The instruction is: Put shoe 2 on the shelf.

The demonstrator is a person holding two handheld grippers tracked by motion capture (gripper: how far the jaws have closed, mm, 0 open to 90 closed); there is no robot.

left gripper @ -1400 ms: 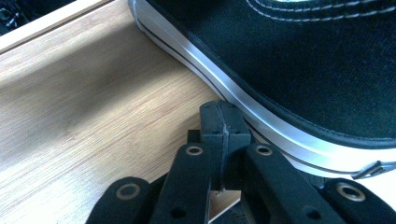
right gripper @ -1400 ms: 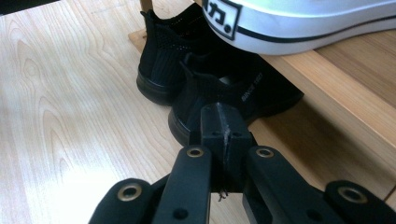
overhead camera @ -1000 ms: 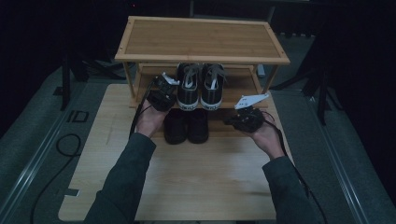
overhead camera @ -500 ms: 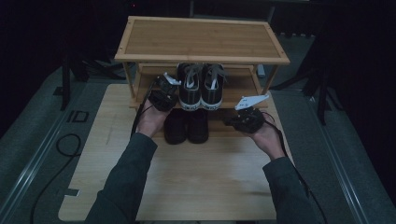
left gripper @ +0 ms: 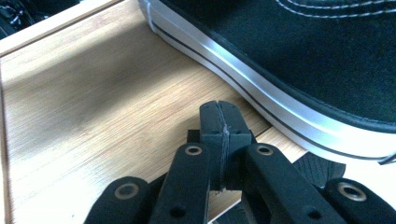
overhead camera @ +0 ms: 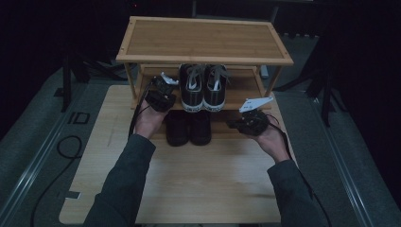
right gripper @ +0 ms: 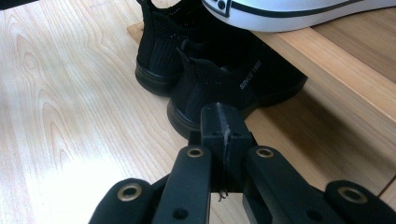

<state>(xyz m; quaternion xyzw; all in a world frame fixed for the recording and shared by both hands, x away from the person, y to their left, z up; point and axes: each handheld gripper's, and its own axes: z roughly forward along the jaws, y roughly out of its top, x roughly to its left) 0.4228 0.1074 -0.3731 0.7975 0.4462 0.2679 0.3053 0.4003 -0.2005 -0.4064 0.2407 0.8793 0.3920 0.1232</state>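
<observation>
A pair of black sneakers with white soles stands on the lower shelf of a bamboo shoe rack. In front of it, a pair of all-black shoes rests on the bamboo board, heels toward me. My left gripper is shut and empty, held just left of the sneakers; its jaws point at the shelf beside a white sole. At the right of the black shoes, my right gripper is shut and empty, its closed tips close to a black shoe's heel.
The rack's top shelf is bare wood. Dark floor mats and tripod legs flank the board, and a black cable lies on the left. The board's near half is open wood between the person's forearms.
The left hand has edged slightly toward the rack's lower shelf. The right hand and both pairs of shoes have stayed put.
</observation>
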